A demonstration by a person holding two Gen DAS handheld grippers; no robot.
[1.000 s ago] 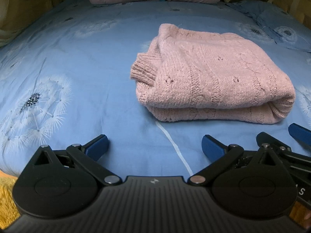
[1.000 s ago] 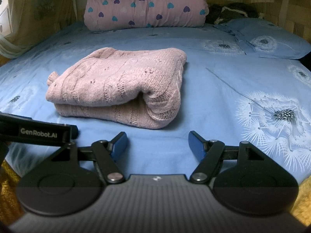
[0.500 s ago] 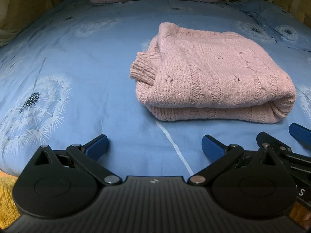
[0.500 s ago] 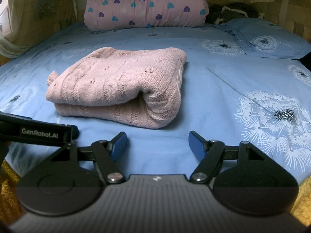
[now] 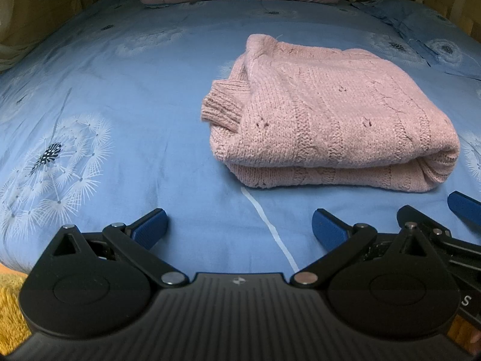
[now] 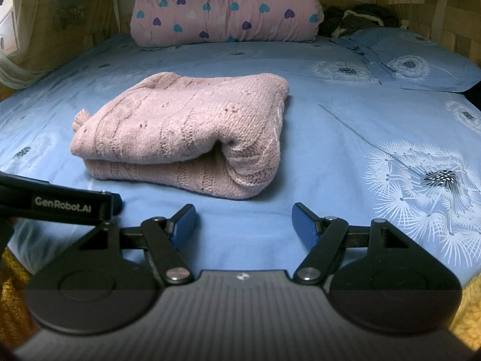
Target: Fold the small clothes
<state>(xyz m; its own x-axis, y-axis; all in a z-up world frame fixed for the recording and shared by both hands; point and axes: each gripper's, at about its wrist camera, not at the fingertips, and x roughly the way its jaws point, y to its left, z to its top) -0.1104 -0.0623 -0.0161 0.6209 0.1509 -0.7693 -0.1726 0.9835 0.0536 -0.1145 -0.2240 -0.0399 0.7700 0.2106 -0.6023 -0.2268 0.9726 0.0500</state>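
Folded sweater (image 6: pixel 186 132) beyond right gripper (image 6: pixel 244 222)

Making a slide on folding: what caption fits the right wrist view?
Folded pink sweater rests on the blue bedsheet; open right gripper hovers just short of it, empty.

The sweater (image 5: pixel 330 120) is chunky pink knit, ribbed at the cuff, matt and nubbly. The sheet (image 5: pixel 135 90) is smooth blue cloth, printed. The quilt (image 6: pixel 225 9) looks soft and puffy. Each gripper, left (image 5: pixel 239 225) and right (image 6: pixel 244 221), is matt black plastic with blue pads (image 5: pixel 150 228) and shiny metal pins.
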